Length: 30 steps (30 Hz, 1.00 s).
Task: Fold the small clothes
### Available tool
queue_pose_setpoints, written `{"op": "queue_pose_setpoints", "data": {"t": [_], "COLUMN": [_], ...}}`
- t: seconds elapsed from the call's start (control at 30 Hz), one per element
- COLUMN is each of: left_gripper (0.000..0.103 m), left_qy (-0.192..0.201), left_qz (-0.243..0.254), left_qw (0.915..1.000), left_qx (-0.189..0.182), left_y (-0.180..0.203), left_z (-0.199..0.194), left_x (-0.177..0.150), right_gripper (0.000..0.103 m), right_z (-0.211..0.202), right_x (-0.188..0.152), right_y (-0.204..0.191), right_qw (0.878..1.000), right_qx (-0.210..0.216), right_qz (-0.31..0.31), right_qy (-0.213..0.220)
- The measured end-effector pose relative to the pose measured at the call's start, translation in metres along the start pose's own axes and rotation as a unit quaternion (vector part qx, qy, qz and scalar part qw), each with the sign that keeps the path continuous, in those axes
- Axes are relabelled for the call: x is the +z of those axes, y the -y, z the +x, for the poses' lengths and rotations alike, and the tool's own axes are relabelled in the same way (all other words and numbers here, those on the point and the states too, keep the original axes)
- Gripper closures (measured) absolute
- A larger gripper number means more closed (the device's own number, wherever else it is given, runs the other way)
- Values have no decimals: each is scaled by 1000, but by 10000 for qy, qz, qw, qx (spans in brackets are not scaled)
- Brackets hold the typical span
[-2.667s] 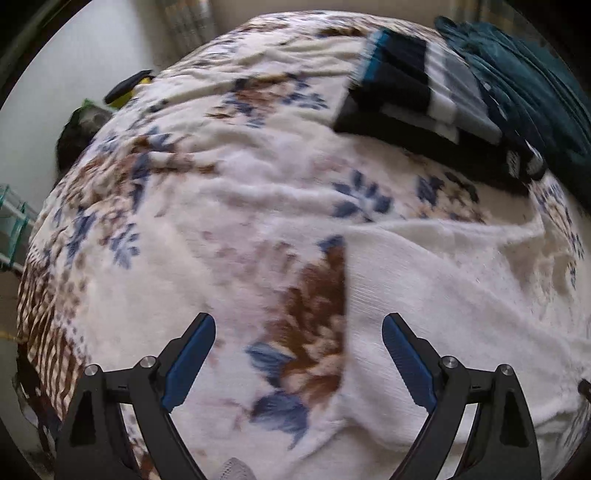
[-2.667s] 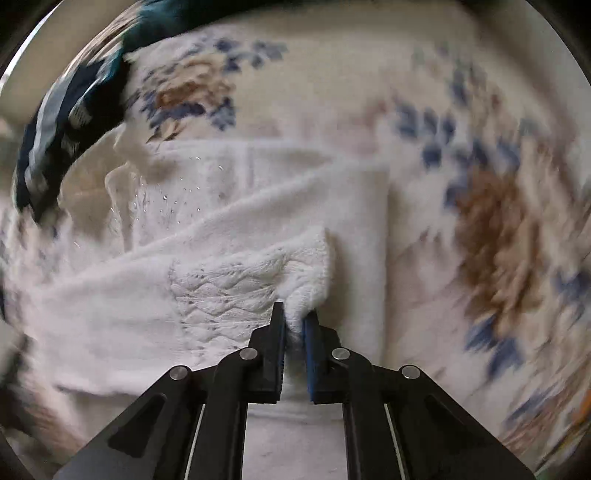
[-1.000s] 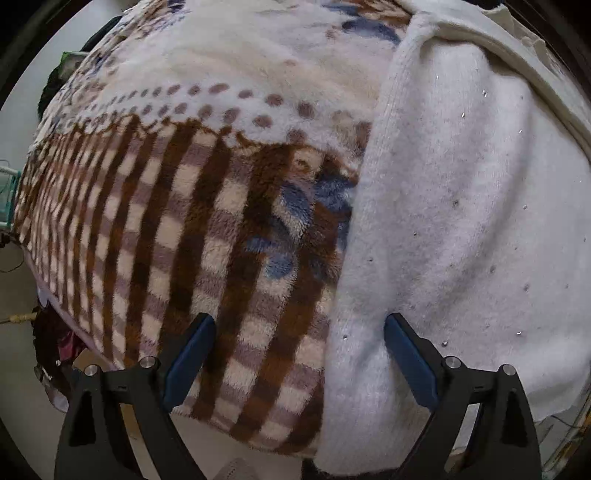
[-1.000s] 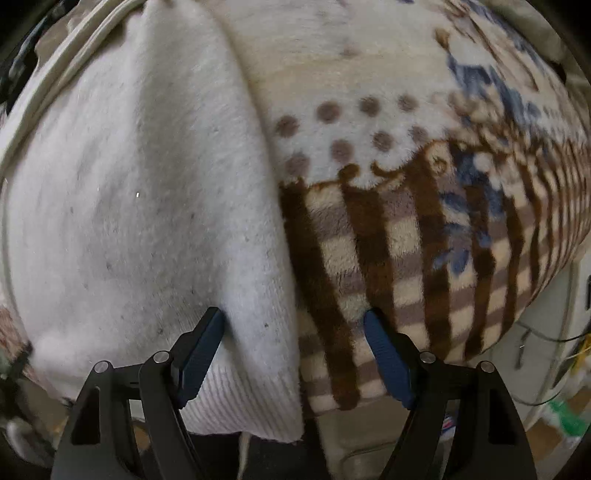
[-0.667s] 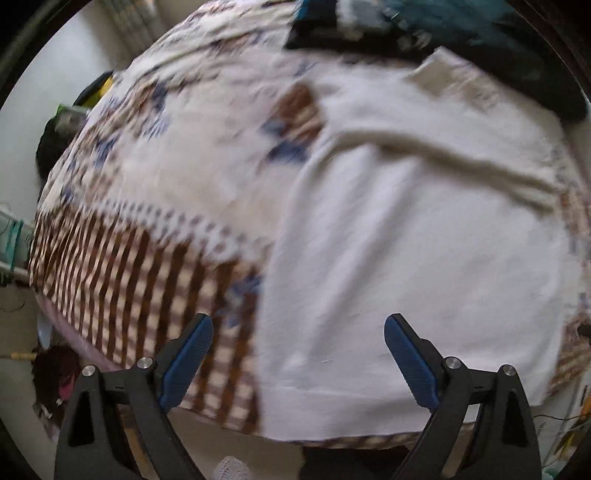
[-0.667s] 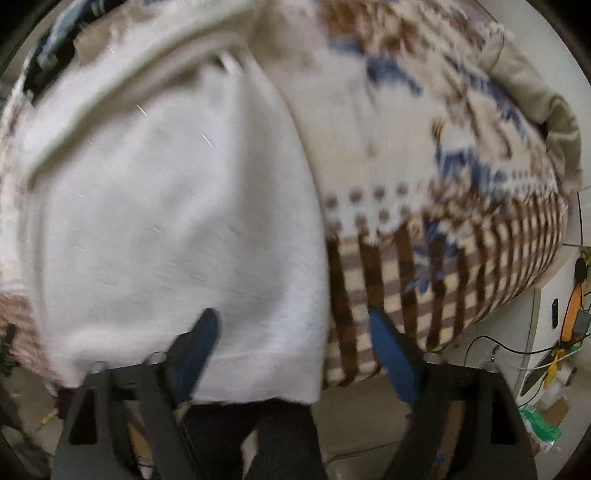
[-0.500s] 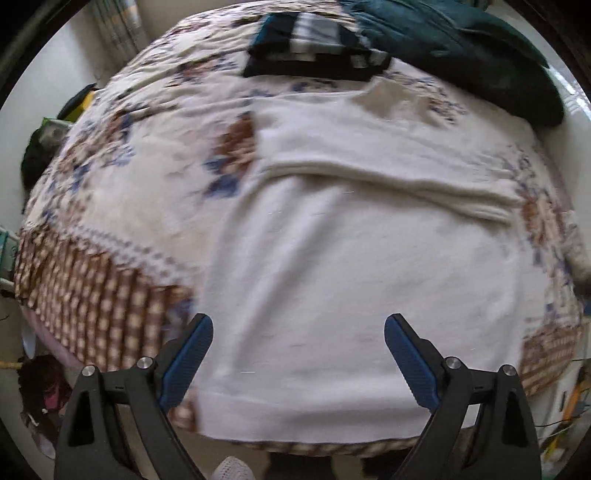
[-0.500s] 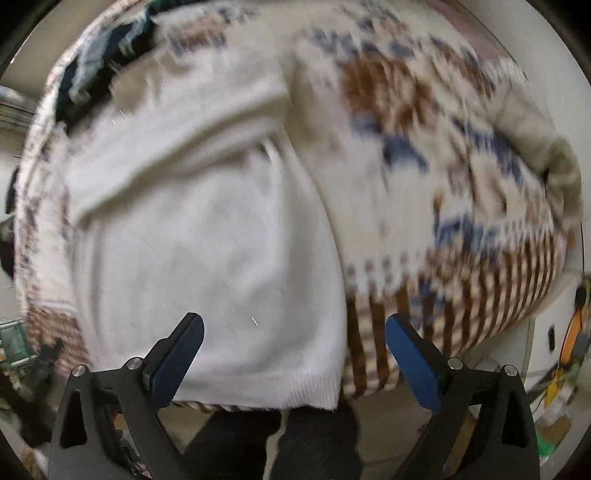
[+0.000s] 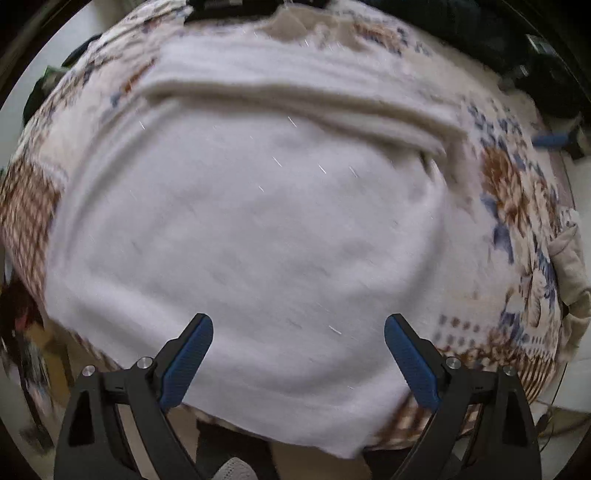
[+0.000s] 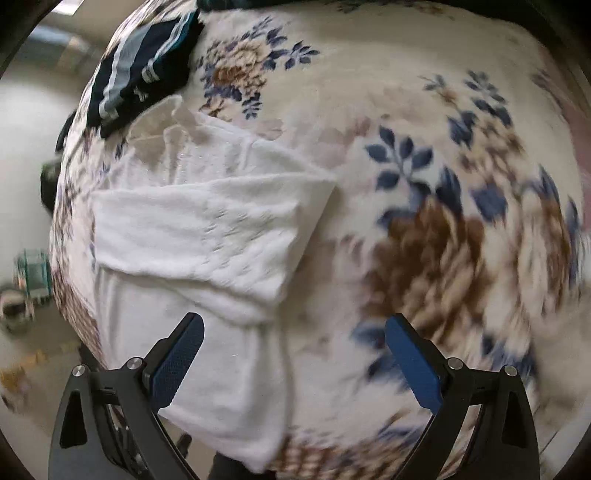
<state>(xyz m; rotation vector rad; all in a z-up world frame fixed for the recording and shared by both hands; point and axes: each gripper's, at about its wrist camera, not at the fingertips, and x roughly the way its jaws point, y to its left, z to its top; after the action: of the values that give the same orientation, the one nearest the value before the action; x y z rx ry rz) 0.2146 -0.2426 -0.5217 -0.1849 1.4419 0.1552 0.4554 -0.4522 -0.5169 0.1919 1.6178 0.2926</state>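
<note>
A white knit sweater [image 9: 251,229] lies flat on the floral blanket [image 9: 517,192], its sleeves folded across the chest as a band [image 9: 295,99]. My left gripper [image 9: 297,354] is open and empty above the sweater's lower hem. In the right wrist view the sweater [image 10: 207,236] lies at the left with the folded sleeve on top. My right gripper [image 10: 291,350] is open and empty, above the sweater's right edge and the blanket [image 10: 443,229].
A folded dark striped garment [image 10: 144,70] lies beyond the sweater's collar. A dark teal garment [image 9: 461,33] lies at the far right of the bed. A beige cloth [image 9: 570,266] hangs at the bed's right edge. The bed's near edge and the floor [image 10: 26,373] are below.
The right gripper let go of the sleeve and opened. Both grippers dropped to the sweater's hem corners, then pulled back and up; the left view swung right over the sweater.
</note>
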Motion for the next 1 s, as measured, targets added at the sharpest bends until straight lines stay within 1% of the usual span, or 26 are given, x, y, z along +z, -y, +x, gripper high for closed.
{"op": "queue_pose_setpoints", "data": {"t": [0.07,0.1,0.23,0.33,0.43,0.5,0.57,0.63,0.67,0.7,0.73,0.77,0.8,0.83,0.9,0.93,0.97,1.0], "left_gripper": [8,8,8,8,10,30,72,94,95,95,96,96,96,96,96,96,96,96], "left_qy": [-155,-191,-308,-358,-271,-200,-6,136,263,348,450,561,619,655,745,775,844,870], "left_qz": [-13,28,322,530,584,565,481,424,314,246,198,153,90,36,-95,-139,-208,-264], "left_qw": [9999,9998,9985,9966,9952,9948,9951,9946,9950,9952,9949,9942,9941,9940,9937,9934,9926,9923], "left_qx": [17,83,318,523,736,822,864,936,912,876,879,908,883,870,830,833,850,843], "left_y": [24,34,66,82,89,88,83,81,75,74,69,63,56,52,39,39,29,31], "left_z": [13,18,38,53,67,71,68,62,55,50,43,34,26,20,1,-2,-15,-17], "left_x": [-15,-22,-43,-53,-59,-58,-54,-49,-47,-44,-43,-41,-41,-40,-37,-36,-34,-34], "right_gripper": [3,3,3,3,3,3,3,4,8,31,67,76,78,80,81,82,82,83], "right_z": [13,19,47,67,90,104,119,132,137,138,138,138,136,131,119,111,101,89], "right_x": [14,18,30,38,50,58,67,74,77,78,79,80,79,78,75,74,73,71], "right_y": [14,21,38,42,39,36,32,30,29,27,23,18,13,10,-4,-10,-16,-20], "right_qw": [9995,9991,9978,9957,9912,9889,9870,9859,9848,9845,9850,9847,9832,9842,9854,9862,9864,9862], "right_qx": [-60,-63,161,629,1132,1347,1498,1592,1662,1698,1681,1704,1790,1745,1696,1651,1643,1657], "right_qz": [-301,-383,-463,-394,-308,-229,-120,37,156,215,199,181,220,220,93,27,-14,-45], "right_qy": [-108,-167,-441,-562,-605,-576,-569,-522,-486,-392,-337,-324,-297,-227,-93,-57,-13,16]}}
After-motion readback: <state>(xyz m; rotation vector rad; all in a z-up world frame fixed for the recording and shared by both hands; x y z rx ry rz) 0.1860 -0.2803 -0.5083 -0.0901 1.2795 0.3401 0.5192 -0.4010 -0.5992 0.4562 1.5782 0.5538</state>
